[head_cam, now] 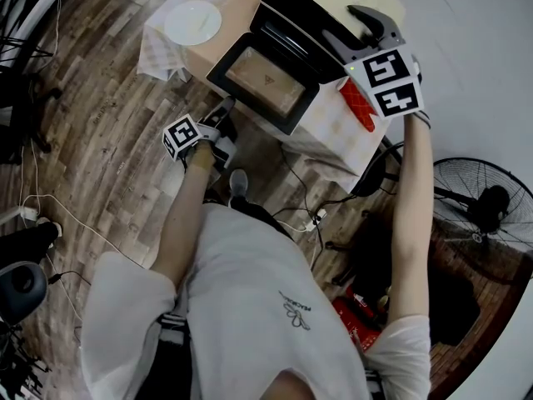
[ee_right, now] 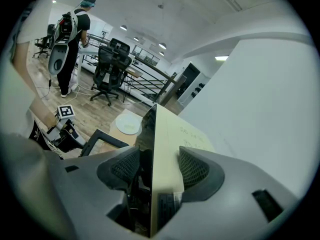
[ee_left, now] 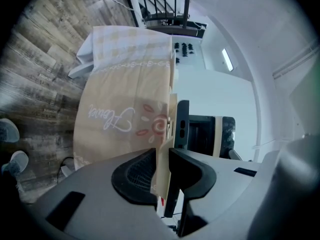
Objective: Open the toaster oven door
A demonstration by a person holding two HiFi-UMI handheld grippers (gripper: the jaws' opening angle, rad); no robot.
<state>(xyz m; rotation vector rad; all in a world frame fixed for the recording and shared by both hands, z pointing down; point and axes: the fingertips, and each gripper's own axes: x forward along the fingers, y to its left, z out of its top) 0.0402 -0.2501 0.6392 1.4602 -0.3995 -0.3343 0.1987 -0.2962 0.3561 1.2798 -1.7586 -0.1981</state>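
Floor (head_cam: 108, 123): grey-brown wood-grain planks, with thin white cables lying across them.
Plate (head_cam: 193, 22): round, white and smooth. It lies flat on the left part of the desk, near the oven but apart from it.
Desk (head_cam: 333, 136): draped in a soft beige cloth, with a checked border hanging over the edges.
Left arm (head_cam: 187, 215): bare forearm, reaching forward and down toward the front left corner of the door.
Left gripper (ee_left: 162, 150): grey shell with black cross-ribbed pads. Its 2 jaws stand slightly apart, with a cream strip and the door's thin black edge in the slim gap between them.
Door (head_cam: 262, 80): a flat rectangle with a black frame around a brownish glass pane. It lies fully open and about level, hinged at the foot of the oven and facing up.
Toaster oven (head_cam: 304, 32): boxy, with a glossy black front and a matte cream top. It sits mid-desk with its cavity uncovered.
Right gripper (ee_right: 159, 153): its jaws are spread wide and clamped astride the oven's top front edge at the right end. 1 pad is against the black front and the other against the cream top.
Right arm (head_cam: 412, 223): stretched almost straight forward.
Red thing (head_cam: 360, 105): flat and oblong, on the desk's right corner, partly under the gripper's marker cube.
Fan (head_cam: 483, 202): a black round wire guard, standing on the floor at the right.
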